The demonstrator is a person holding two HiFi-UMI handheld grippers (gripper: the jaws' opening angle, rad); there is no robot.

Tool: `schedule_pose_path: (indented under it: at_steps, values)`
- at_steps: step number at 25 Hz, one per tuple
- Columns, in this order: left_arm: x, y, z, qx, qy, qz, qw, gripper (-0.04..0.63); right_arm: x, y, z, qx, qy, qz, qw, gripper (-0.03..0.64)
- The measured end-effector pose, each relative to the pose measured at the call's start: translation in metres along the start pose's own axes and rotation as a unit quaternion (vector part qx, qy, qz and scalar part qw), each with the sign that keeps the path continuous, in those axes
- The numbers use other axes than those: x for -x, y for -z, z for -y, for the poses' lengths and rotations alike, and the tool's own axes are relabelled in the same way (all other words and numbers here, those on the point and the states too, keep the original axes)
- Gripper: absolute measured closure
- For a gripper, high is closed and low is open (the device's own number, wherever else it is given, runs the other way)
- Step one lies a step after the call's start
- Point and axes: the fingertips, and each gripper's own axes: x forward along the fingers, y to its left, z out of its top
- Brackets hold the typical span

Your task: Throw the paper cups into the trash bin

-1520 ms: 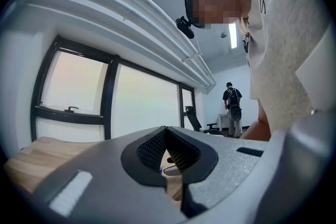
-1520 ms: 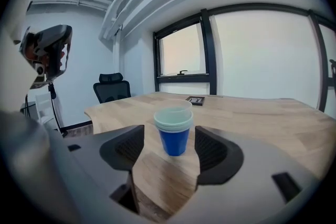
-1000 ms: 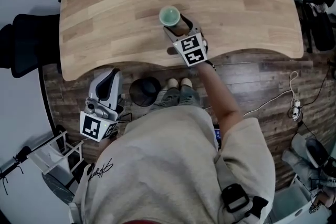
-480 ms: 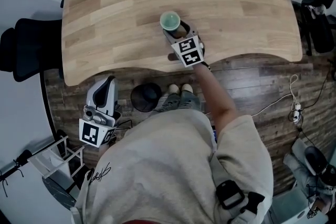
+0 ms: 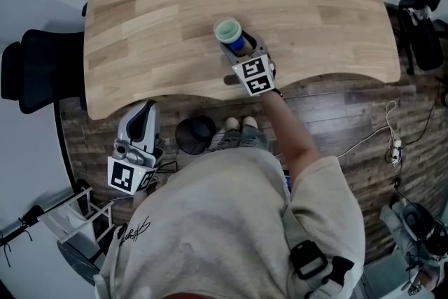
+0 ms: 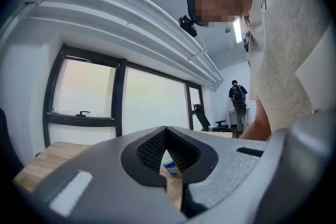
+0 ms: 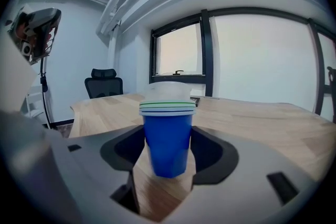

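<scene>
Wood-plank counter (image 5: pixel 140 24) with a wavy near edge is the biggest thing on my screen, so I place everything else against it. Below that near edge, on the floor beside the person's shoes, stands the round black trash bin (image 5: pixel 194 131), open at the top. My left tongs (image 5: pixel 145 108) hang off the counter's near-left corner, over the floor, pads clenched together on nothing. My right tongs (image 7: pixel 168 168) reach over the counter just inside the middle of its near edge. They are clamped on the stack of nested blue paper cups with pale rims (image 7: pixel 168 136), one pad pressing each side of the blue wall below the rims. I cannot tell whether the base has cleared the counter.

I judge the stack to be very light, thin-walled and easy to crush. Its smooth tapered wall could slide down out of a loose hold, though the nested layers should stiffen it somewhat. The best hold is the upper wall just under the rims, where the rolled lips resist collapse and would catch on the pads. A gentle squeeze should do, with the stack upright so no inner cup slips free short of the bin.
</scene>
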Motion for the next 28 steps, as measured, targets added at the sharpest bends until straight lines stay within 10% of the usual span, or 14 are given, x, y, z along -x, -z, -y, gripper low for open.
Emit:
schedule_pose_path:
  at_steps: [28]
  values:
    - [-0.021,-0.013,0.027,-0.001,0.045,0.032,0.9984,0.594,0.087,-0.083,0.002,-0.012,0.027,0.105,0.994,0.341]
